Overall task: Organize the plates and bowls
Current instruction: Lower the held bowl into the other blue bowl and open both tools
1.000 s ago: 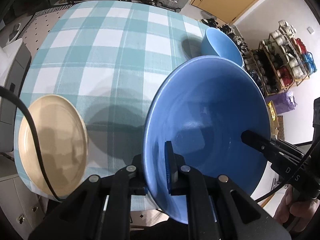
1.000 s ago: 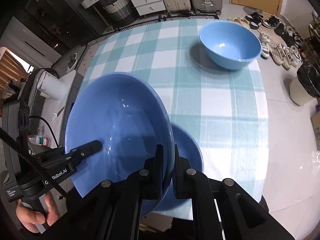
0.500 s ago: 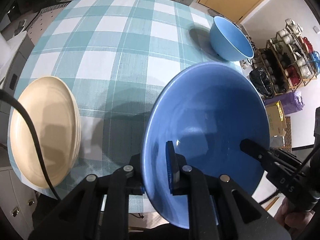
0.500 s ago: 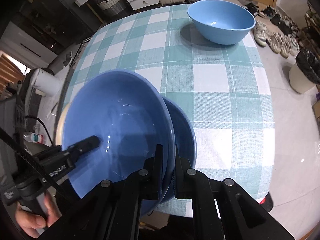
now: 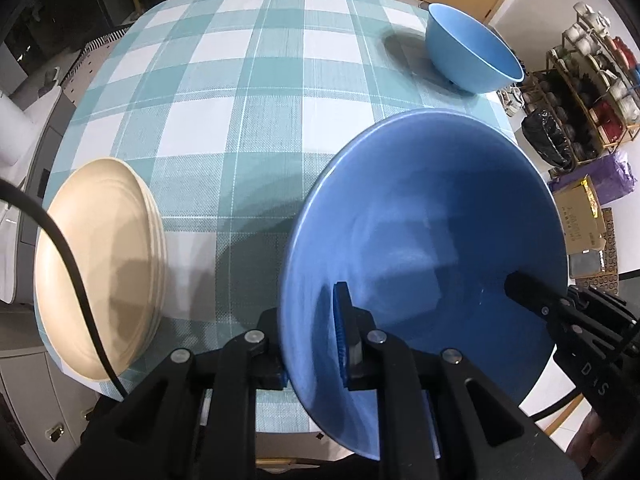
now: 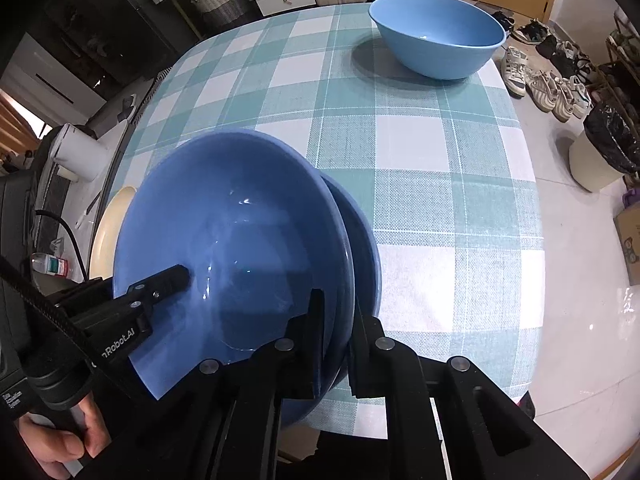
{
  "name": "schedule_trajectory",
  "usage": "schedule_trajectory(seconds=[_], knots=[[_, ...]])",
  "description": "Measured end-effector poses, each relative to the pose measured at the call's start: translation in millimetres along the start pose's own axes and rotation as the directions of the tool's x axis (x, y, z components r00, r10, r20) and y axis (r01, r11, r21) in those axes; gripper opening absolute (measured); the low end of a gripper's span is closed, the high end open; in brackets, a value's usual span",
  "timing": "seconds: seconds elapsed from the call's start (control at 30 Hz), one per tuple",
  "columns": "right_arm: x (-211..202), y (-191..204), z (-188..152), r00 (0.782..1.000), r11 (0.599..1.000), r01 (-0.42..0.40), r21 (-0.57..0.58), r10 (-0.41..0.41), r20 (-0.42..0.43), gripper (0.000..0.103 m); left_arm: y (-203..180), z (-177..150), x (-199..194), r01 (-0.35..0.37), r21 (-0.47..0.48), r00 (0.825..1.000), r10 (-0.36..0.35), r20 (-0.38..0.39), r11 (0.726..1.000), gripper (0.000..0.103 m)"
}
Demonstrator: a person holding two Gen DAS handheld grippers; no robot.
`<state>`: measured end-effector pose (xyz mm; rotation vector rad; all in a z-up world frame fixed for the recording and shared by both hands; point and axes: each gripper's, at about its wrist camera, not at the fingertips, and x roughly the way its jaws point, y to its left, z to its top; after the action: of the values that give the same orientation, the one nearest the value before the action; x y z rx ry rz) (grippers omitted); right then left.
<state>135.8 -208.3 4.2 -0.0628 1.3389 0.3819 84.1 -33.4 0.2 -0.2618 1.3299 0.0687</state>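
Both grippers are shut on the rim of one dark blue bowl (image 5: pixel 432 224), from opposite sides. My left gripper (image 5: pixel 316 332) clamps its near-left rim; my right gripper (image 6: pixel 338 328) clamps the right rim. In the right wrist view the held bowl (image 6: pixel 232 240) sits tilted in or just over a second dark blue bowl (image 6: pixel 362 240) on the table. A lighter blue bowl (image 5: pixel 472 52) stands at the far right corner; it also shows in the right wrist view (image 6: pixel 436 36). A stack of cream plates (image 5: pixel 100 264) lies at the near left edge.
The table has a teal and white checked cloth (image 5: pixel 248 92). A shoe rack (image 5: pixel 592 92) and boxes stand on the floor to the right. Shoes (image 6: pixel 548 76) and a bin (image 6: pixel 600 152) lie beside the table. A white appliance (image 6: pixel 80 152) stands on the left.
The held bowl has come down towards the second dark blue bowl and now sits close over it. Both cameras have dropped nearer the table.
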Motion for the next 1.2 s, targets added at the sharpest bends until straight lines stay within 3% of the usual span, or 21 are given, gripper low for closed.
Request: schedule_trajectory(seconds=[0.27,0.43,0.6,0.77,0.87,0.93,1.2], knots=[[5.5,5.8,-6.6,0.997,0.995,0.076,-0.059,-0.074,0.033,0.01,-4.1,-2.0,11.1,-0.027,-0.005,1.0,0.026,-0.012,1.0,0.014],[3.9,18.4,-9.3,0.992,0.982,0.12,-0.147,-0.115,0.045,0.021,-2.5,-1.4,18.4,-0.015,-0.025,0.999,0.014,-0.032,1.0,0.015],[2.1,31.1,-13.7,0.975,0.949,0.219,-0.228,-0.207,0.075,0.022,-4.8,-2.8,19.7,-0.013,-0.014,0.999,0.012,-0.035,1.0,0.017],[0.9,34.0,-16.7,0.965,0.928,0.26,-0.266,-0.246,0.087,0.022,-2.7,-3.8,21.6,0.011,-0.017,0.999,-0.012,-0.047,1.0,0.017],[0.7,36.9,-19.5,0.956,0.912,0.292,-0.289,-0.276,0.094,0.026,-1.6,-2.8,18.9,0.013,-0.018,0.999,-0.014,-0.036,1.0,0.017],[0.8,37.3,-21.6,0.939,0.89,0.344,-0.3,-0.325,0.111,0.036,0.5,-1.3,16.7,0.016,-0.022,0.999,-0.017,-0.03,1.0,0.017],[-6.7,11.4,-22.1,0.965,0.95,0.245,-0.195,-0.221,0.138,0.036,7.9,0.5,9.7,0.035,-0.03,0.999,-0.035,-0.012,0.999,0.017]])
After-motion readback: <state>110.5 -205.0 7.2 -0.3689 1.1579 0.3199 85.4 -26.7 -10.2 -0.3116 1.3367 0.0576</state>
